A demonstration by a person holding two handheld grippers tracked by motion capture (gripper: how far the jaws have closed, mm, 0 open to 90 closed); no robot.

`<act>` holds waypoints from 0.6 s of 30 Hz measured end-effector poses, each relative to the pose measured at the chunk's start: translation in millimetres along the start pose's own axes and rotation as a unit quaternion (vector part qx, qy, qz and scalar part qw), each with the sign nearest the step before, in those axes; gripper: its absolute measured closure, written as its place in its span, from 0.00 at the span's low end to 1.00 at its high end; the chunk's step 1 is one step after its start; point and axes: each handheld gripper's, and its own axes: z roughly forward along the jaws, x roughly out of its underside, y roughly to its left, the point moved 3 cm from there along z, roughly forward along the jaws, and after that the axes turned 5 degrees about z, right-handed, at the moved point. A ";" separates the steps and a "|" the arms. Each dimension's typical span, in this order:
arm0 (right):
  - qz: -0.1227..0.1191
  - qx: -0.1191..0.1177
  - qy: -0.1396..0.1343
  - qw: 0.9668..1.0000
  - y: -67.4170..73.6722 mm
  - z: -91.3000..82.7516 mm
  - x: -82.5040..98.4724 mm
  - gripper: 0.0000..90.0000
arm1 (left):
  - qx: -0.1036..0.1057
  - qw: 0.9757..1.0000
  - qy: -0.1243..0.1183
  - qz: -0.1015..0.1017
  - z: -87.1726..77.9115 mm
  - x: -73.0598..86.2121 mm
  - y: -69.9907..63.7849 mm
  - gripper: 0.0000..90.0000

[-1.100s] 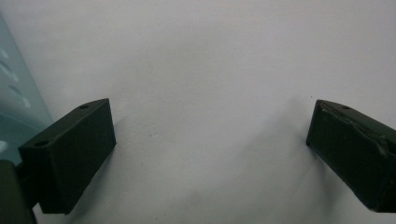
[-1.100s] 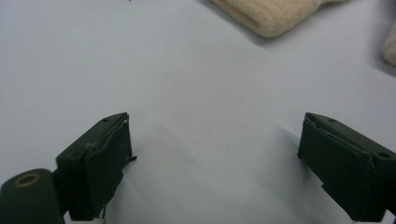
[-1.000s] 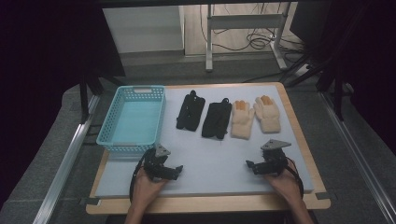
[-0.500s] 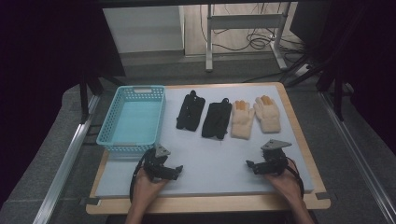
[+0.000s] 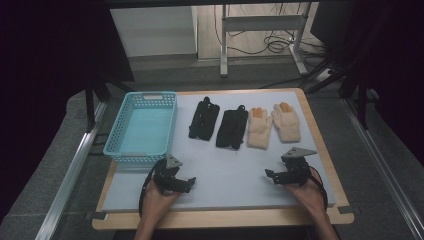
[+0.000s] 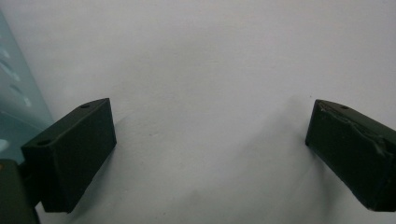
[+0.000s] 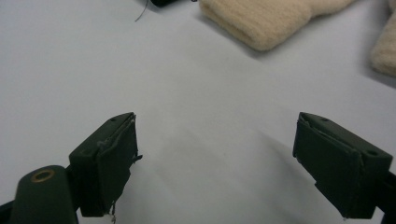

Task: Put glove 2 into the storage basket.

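Note:
Two black gloves [image 5: 203, 118] [image 5: 231, 128] and two cream gloves [image 5: 259, 128] [image 5: 286, 121] lie in a row at the far side of the white mat [image 5: 225, 170]. A light blue basket [image 5: 142, 129] stands empty at the left. My left gripper [image 5: 186, 184] rests on the mat near the front left, open with nothing between its jaws [image 6: 210, 149]. My right gripper [image 5: 270, 176] rests at the front right, also open and empty [image 7: 215, 158]. In the right gripper view, a cream glove's cuff [image 7: 266, 21] lies just ahead and the other cream glove [image 7: 385, 51] sits at the right edge.
The mat covers a wooden table [image 5: 225, 219] with its front edge close to the person's hands. A corner of the basket [image 6: 18, 102] shows at the left of the left gripper view. A metal frame [image 5: 260, 30] and cables [image 5: 280, 45] lie on the floor behind.

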 end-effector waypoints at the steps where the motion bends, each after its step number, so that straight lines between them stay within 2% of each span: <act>1: 0.001 -0.004 0.002 1.000 0.9 1.0 -1.3 0.15 | 0.000 1.000 0.000 0.000 0.0 0.0 0.0 0.03; 12: -0.019 -0.031 0.005 0.999 20.6 21.8 -31.9 0.20 | 0.000 1.000 0.000 0.000 0.0 0.0 0.1 0.03; 18: -0.024 -0.040 -0.002 0.999 24.9 31.8 -52.0 0.22 | 0.000 1.000 0.000 0.000 -0.1 0.1 0.0 0.03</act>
